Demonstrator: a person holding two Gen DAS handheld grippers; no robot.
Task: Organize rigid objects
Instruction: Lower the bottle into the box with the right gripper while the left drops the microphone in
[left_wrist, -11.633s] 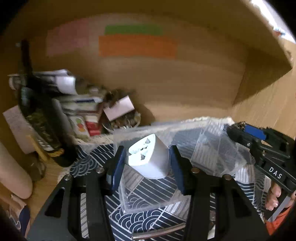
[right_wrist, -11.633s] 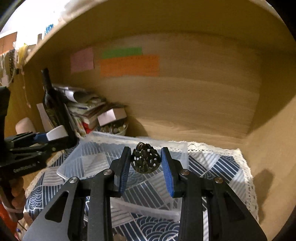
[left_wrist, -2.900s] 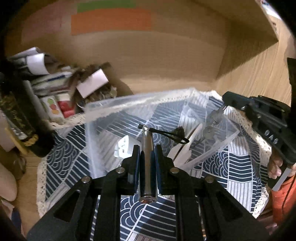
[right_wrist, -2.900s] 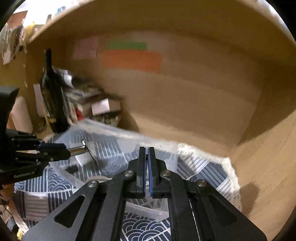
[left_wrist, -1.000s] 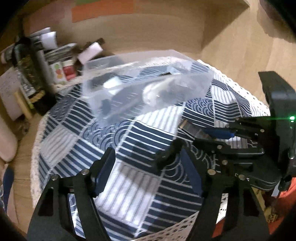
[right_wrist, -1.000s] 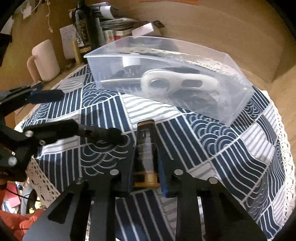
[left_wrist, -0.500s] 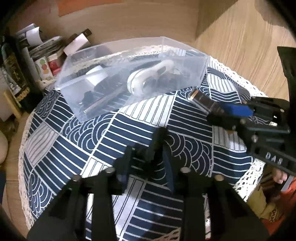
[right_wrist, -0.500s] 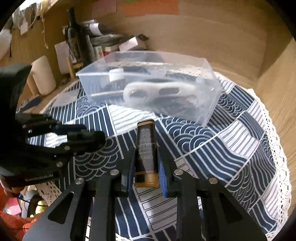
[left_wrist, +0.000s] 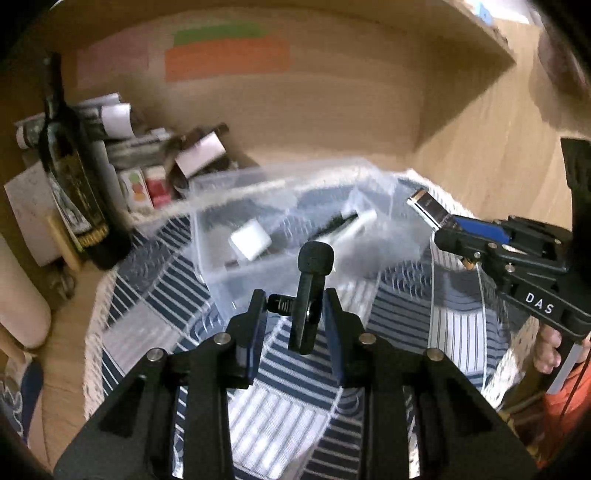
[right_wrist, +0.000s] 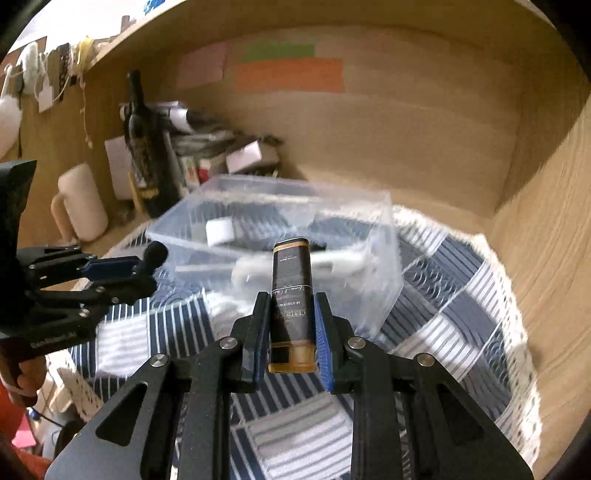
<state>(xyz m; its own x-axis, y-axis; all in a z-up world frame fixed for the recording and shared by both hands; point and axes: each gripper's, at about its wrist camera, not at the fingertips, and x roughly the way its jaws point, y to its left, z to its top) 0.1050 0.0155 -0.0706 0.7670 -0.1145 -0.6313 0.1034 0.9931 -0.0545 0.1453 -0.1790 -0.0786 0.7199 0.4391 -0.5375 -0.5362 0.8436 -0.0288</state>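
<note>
My left gripper (left_wrist: 295, 314) is shut on a small black clip-on microphone (left_wrist: 310, 291) with a foam head, held above the cloth in front of the clear plastic box (left_wrist: 258, 206). It also shows in the right wrist view (right_wrist: 147, 266). My right gripper (right_wrist: 291, 321) is shut on a dark brown tube with an amber cap (right_wrist: 292, 295), raised just short of the box (right_wrist: 388, 258). The tube also shows in the left wrist view (left_wrist: 430, 212). The box holds a white adapter (left_wrist: 251, 243), a white bottle opener (right_wrist: 295, 266) and other small items.
A blue and white patterned cloth (left_wrist: 147, 295) with lace edging covers the round table. A dark wine bottle (left_wrist: 74, 177), stacked papers and boxes (left_wrist: 147, 147) and a cream mug (right_wrist: 79, 206) stand at the back left. Wooden walls close in behind and to the right.
Both grippers have lifted off the cloth with their objects and tilted up toward the box. The microphone and the tube now hang in the air near the box's front edge.
</note>
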